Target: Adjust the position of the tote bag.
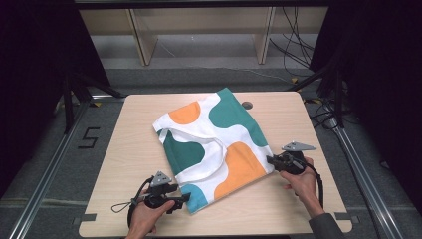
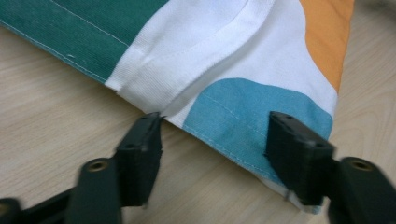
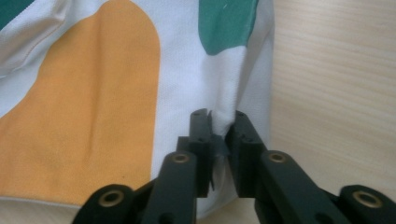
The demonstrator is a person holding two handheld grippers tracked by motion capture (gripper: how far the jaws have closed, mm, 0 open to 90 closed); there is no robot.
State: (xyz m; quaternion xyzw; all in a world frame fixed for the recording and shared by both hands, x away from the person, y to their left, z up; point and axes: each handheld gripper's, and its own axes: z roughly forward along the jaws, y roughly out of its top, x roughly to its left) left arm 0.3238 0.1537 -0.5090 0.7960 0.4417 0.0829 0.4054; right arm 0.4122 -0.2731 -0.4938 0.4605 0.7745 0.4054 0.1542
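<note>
A cloth tote bag (image 1: pixel 214 144) with green, orange, blue and white patches lies flat and askew on the wooden table (image 1: pixel 139 149), its white handles folded onto it. My left gripper (image 1: pixel 184 198) sits at the bag's near corner. In the left gripper view its jaws (image 2: pixel 215 123) stand apart, astride the blue corner patch (image 2: pixel 252 112), and the pads do not press on it. My right gripper (image 1: pixel 270 160) is at the bag's right corner. In the right gripper view it (image 3: pixel 219 116) is shut on a pinched fold of white fabric (image 3: pixel 229 98) at the bag's edge.
A round cable hole (image 1: pixel 247 105) is set into the table just behind the bag. Wooden shelving (image 1: pixel 199 30) stands beyond the table. Cables (image 1: pixel 298 50) trail on the floor at the back right. A "5" mark (image 1: pixel 88 138) is on the floor to the left.
</note>
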